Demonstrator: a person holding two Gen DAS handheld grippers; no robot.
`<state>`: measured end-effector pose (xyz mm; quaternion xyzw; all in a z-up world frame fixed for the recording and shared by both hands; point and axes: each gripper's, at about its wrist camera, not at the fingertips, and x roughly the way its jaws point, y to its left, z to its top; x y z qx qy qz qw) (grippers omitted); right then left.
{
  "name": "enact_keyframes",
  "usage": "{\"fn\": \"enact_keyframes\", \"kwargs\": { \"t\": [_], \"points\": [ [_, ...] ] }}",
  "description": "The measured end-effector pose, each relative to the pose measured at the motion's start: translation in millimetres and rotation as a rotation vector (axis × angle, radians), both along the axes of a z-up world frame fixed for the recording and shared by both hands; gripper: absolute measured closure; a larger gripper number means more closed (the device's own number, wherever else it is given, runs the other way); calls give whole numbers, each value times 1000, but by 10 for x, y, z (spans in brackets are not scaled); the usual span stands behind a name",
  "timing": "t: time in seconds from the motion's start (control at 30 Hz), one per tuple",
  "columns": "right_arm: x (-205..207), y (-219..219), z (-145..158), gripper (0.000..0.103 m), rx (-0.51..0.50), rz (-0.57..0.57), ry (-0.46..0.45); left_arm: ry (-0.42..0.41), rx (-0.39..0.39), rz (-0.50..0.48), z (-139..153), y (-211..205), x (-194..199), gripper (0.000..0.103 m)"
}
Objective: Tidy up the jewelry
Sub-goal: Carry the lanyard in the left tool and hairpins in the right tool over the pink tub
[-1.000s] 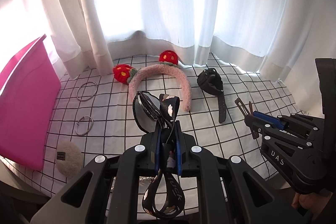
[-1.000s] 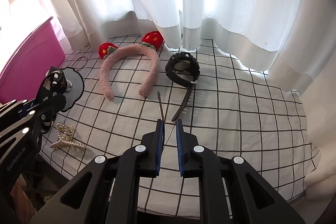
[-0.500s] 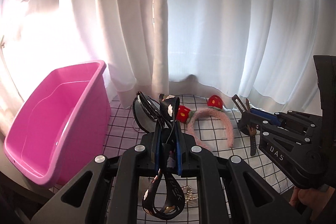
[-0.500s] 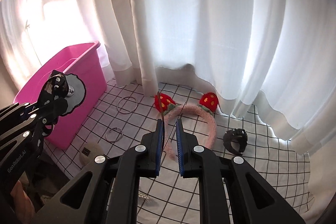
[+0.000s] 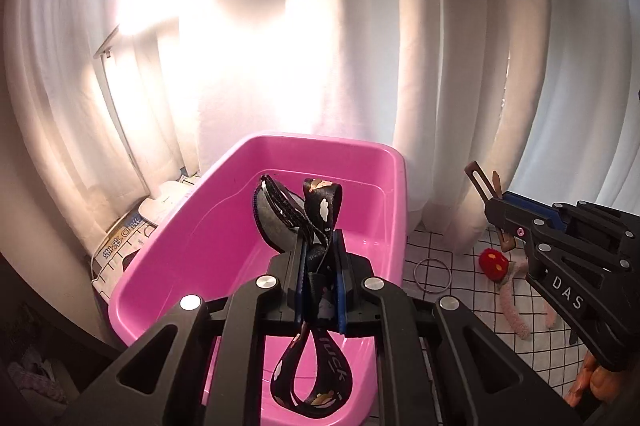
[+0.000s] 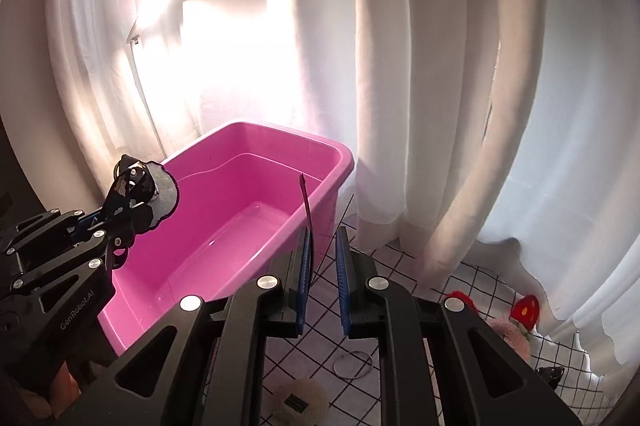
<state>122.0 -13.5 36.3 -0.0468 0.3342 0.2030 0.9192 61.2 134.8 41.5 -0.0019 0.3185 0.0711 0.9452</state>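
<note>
My left gripper (image 5: pixel 319 254) is clamped on a black printed strap (image 5: pixel 316 366) with a dark round piece (image 5: pixel 276 222) attached, held over the pink bin (image 5: pixel 192 238). My right gripper (image 6: pixel 322 262) is pinched narrow on a thin hair clip (image 6: pixel 307 204) that sticks up toward twelve o'clock, just in front of the bin's near corner. At four o'clock on the checked cloth (image 6: pixel 404 266) lie a metal ring (image 6: pixel 353 364) and the strawberry headband (image 6: pixel 516 326).
</note>
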Motion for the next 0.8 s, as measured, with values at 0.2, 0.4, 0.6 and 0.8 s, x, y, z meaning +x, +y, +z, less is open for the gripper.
{"fn": "enact_keyframes", "kwargs": {
  "t": [0.2, 0.4, 0.6, 0.8],
  "points": [
    [230, 713, -27, 91, 25, 99, 25, 21, -6, 105, -41, 686, 137, 91],
    [445, 1201, -197, 91, -14, 167, 74, 93, -18, 176, -298, 1118, 308, 91],
    [640, 1528, -437, 91, -75, 180, 137, 163, -38, 188, -530, 1236, 462, 91],
    [800, 1625, -655, 90, -127, 155, 205, 225, -64, 171, -671, 1267, 572, 90]
  ]
}}
